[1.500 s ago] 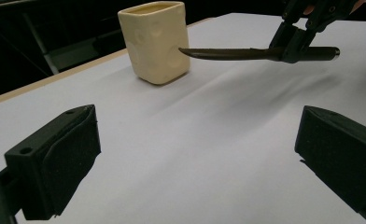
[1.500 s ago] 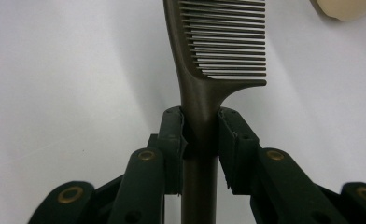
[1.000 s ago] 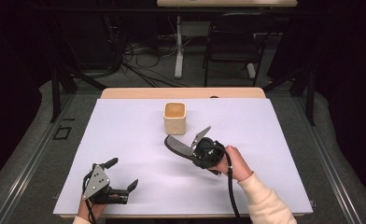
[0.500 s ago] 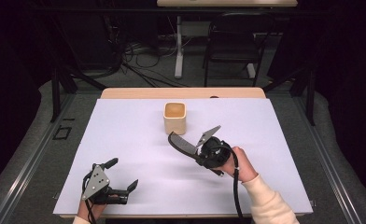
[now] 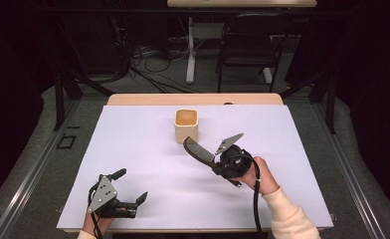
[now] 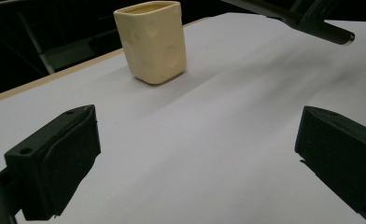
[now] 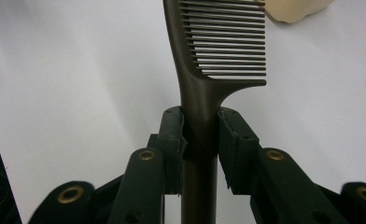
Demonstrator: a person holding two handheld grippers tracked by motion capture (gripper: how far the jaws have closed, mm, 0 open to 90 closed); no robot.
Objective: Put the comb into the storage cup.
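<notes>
White paper covers the wooden surface (image 5: pixel 133 144), with a dark room of cables, chair legs and stands behind it. On that sheet the work in hand looks like carrying a dark brown plastic comb with a long thin handle (image 5: pixel 198 152) toward the cream square-sided ceramic cup (image 5: pixel 186 125): the comb is held above the sheet, its toothed end just short of the cup's near wall and pointing up at it, not yet over the rim.

The comb is a slim, rigid piece, fine straight teeth along one edge of the blade and a round stem below; in the right gripper view its teeth (image 7: pixel 228 39) run in an even row and none look bent. The cup stands upright near the middle of the far half of the sheet, open mouth up, with shallow round dimples pressed into its walls (image 6: pixel 151 39).

The right gripper (image 5: pixel 218 162) is clamped narrow on the comb's stem, a pad on each side of it. The next move, as I judge it, calls for lifting the toothed end above the rim, tipping the comb steeper and lowering it into the cup before letting go; a light cup could tip if the comb knocks its wall.

The left gripper (image 5: pixel 128 191) rests at the near left corner, jaws wide apart and holding nothing.
</notes>
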